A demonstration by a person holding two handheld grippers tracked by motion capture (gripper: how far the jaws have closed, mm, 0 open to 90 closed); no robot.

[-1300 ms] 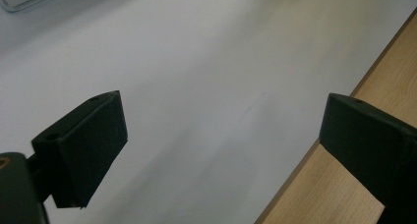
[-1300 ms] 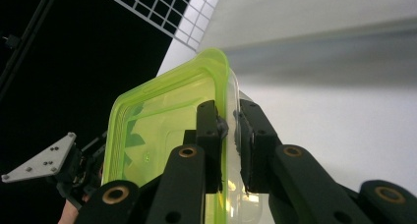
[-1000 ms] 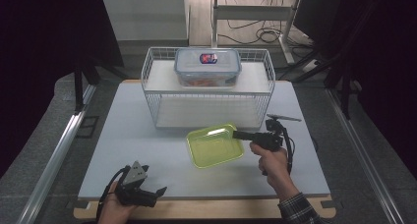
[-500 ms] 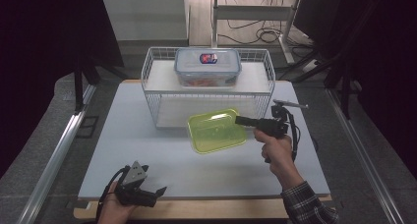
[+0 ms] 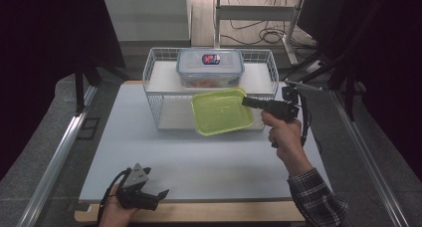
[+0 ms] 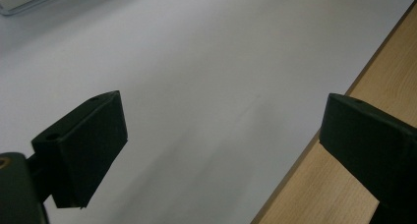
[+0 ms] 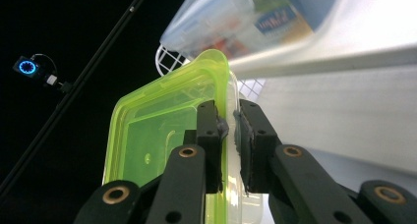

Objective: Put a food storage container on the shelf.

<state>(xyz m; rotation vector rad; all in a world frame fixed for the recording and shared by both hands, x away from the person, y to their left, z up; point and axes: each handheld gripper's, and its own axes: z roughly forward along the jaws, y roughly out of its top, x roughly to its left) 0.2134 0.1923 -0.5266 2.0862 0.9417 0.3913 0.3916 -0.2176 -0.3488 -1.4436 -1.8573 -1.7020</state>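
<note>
High view: right gripper [image 5: 247,102] clamped on the right edge of one green-lidded container [image 5: 222,111], held up off the white table [image 5: 199,157] in front of the wire basket [image 5: 158,97]. Contents of the green one can't be told. Basket has two white shelves; on the upper shelf sits one clear lidded box [image 5: 210,67] with a red-blue label, something orange-red inside, not identifiable. Two containers in total, one basket. Left gripper [image 5: 161,193] lies low at the near table edge in the person's hand, jaws apart, nothing between them.

Left gripper view: two black jaws spread wide over bare white tabletop [image 6: 206,76], wooden edge [image 6: 373,86] at right.

Right gripper view: jaws pinch the green container's rim [image 7: 223,86], lid side facing left; clear box [image 7: 246,17] above on the shelf, basket wire [image 7: 169,62] behind.
</note>
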